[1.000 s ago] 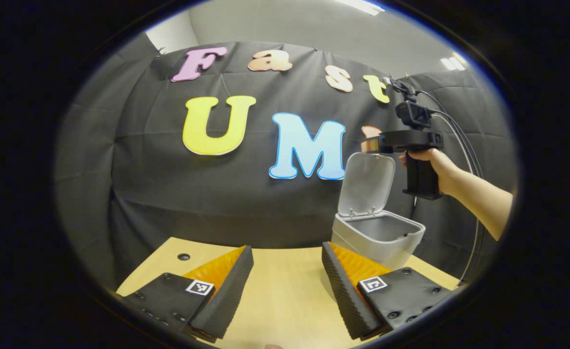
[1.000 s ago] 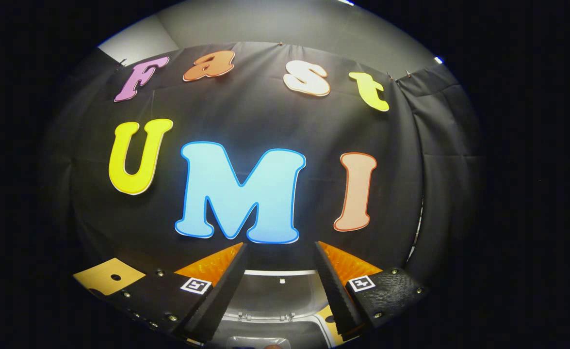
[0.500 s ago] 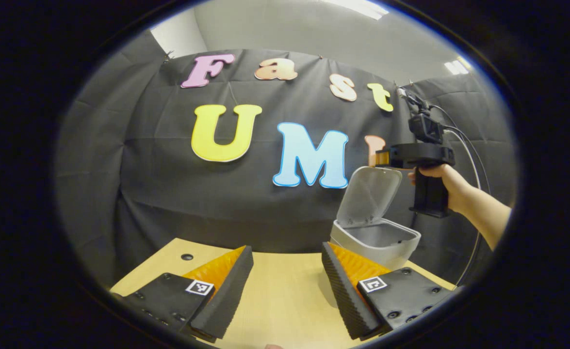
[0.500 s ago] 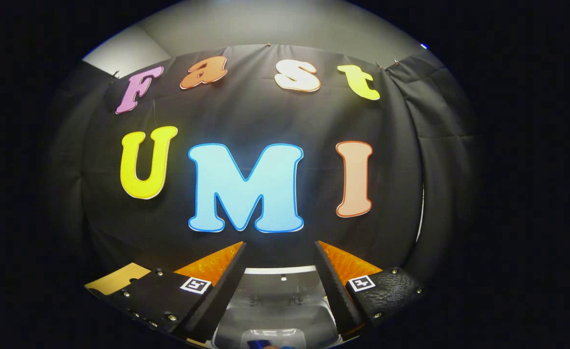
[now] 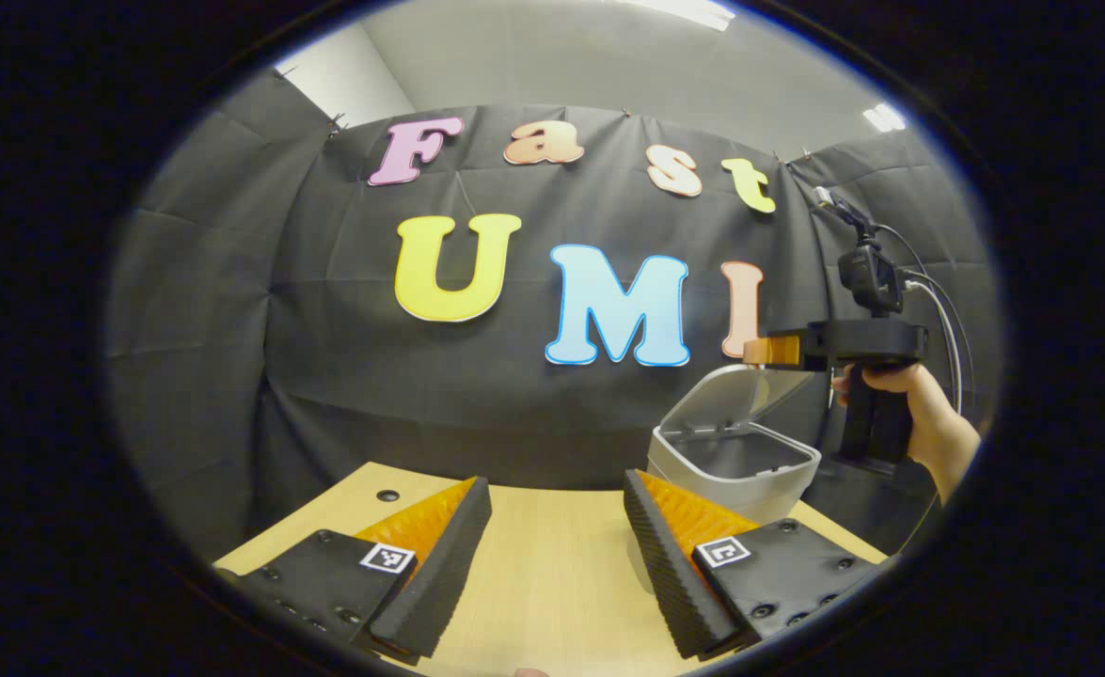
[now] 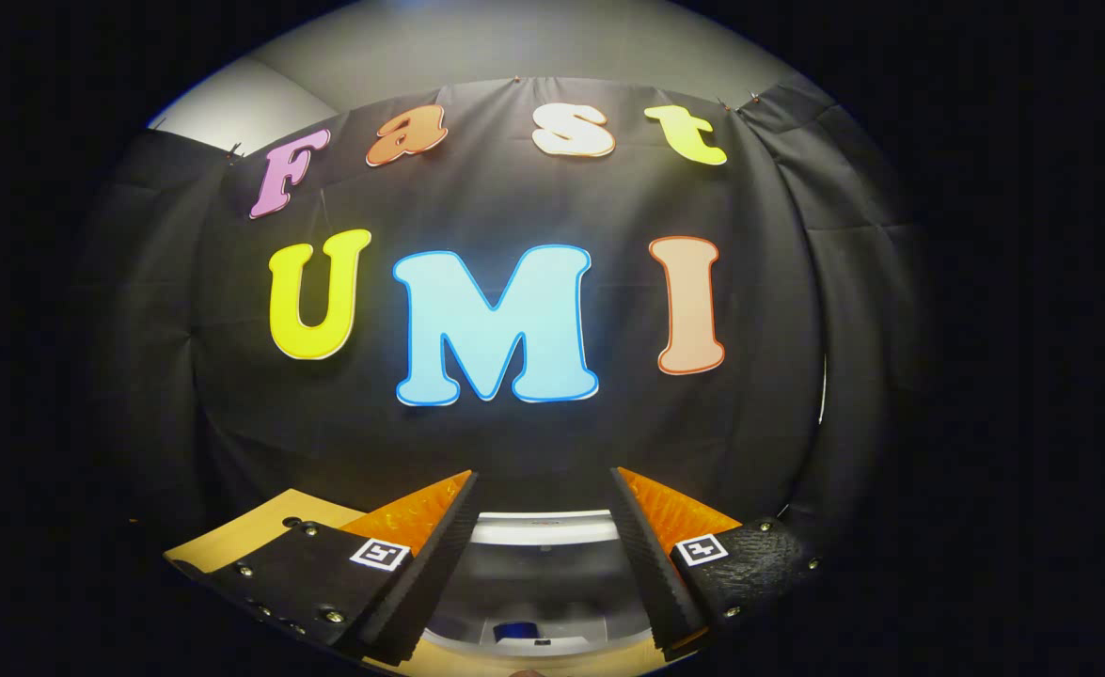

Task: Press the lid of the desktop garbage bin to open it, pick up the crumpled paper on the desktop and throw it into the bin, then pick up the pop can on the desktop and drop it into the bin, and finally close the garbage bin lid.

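The right gripper (image 6: 543, 564) had its two fingers spread apart with nothing between them. Directly beneath and between them lay the small grey plastic desktop garbage bin (image 6: 538, 621), its hinged grey lid (image 6: 544, 528) half lowered under the fingertips; something small and blue sat inside the bin. In the left gripper view, that right gripper (image 5: 778, 350) sat just above the tilted lid (image 5: 745, 390), held by a hand (image 5: 919, 414) on the far side of the bin (image 5: 735, 470). The left gripper (image 5: 557, 564) hung well apart from the bin, on its near side, over the light wooden tabletop (image 5: 552, 583), fingers likewise wide and empty.
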The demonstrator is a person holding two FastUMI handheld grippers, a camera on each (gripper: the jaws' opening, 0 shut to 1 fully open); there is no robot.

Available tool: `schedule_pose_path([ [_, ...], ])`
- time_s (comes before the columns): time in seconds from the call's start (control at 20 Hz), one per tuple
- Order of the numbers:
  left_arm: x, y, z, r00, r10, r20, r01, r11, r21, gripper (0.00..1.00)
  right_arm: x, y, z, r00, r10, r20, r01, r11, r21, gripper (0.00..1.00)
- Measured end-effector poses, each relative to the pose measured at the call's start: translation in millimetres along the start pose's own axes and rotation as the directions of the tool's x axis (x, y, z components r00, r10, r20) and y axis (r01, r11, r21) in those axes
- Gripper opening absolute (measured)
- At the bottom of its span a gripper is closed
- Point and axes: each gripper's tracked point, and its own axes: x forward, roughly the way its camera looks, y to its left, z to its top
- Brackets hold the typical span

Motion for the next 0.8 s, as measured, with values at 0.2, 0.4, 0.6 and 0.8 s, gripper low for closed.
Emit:
schedule_pose_path([
  [0.2, 0.8, -7.3, -2.6, 1.0, -0.001, -0.012, 0.001, 1.0, 0.001, 0.96, -1.1, -4.0, -28.4, 0.999, 0.003, -0.039, -0.003, 1.0, 0.009, 0.88],
  [0.4, 5.1, -11.8, -6.5, 1.0, 0.0, -0.026, 0.0, 1.0, 0.007, 0.96, -0.6, -6.4, -49.8, 0.999, 0.002, -0.037, -0.002, 1.0, 0.0, 0.87],
  [0.6, 6.7, -9.2, -9.2, 0.999, 0.005, -0.035, -0.005, 1.0, 0.007, 0.95, -0.2, -5.0, -73.1, 0.999, -0.004, -0.046, 0.003, 1.0, -0.011, 0.88],
  [0.8, 7.9, -5.3, -8.4, 0.999, 0.014, -0.038, -0.013, 1.0, 0.016, 0.93, 1.9, -4.1, -83.9, 1.0, -0.002, -0.027, 0.002, 1.0, 0.009, 0.88],
])
